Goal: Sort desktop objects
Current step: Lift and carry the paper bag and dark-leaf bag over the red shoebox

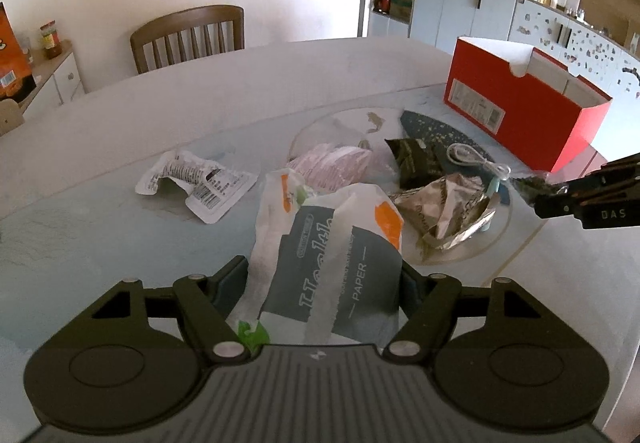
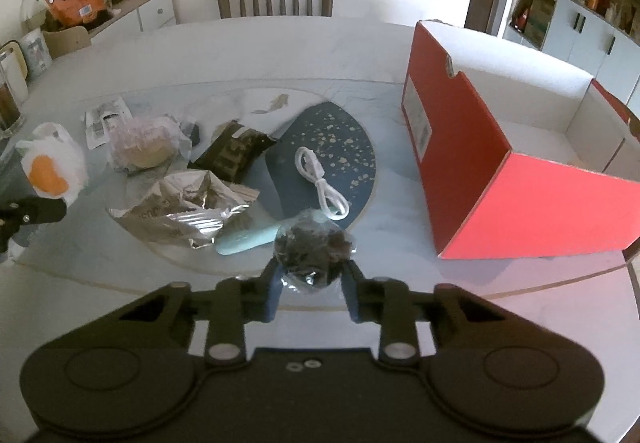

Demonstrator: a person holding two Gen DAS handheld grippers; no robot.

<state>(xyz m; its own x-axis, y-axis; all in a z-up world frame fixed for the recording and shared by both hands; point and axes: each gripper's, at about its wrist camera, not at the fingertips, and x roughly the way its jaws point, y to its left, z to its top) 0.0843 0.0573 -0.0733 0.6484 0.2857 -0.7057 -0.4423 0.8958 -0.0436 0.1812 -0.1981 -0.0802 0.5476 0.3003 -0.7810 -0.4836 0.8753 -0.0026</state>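
Low in the left wrist frame's centre, the left gripper [image 1: 320, 275] pinches a paper tissue pack [image 1: 324, 263]; at lower centre of the right wrist frame, the right gripper [image 2: 310, 275] clamps a clear bag of dark bits [image 2: 312, 251]. To do this well, I'd keep both squeezes firm and carry each load clear of the silver foil wrapper [image 2: 184, 211] toward the red box [image 2: 500, 179] at right before letting go.

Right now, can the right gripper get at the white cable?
Probably not as is. The right gripper is shut on a clear bag of dark bits. The white cable lies uncovered on the blue fan just ahead, so the path is free once the bag is dropped.
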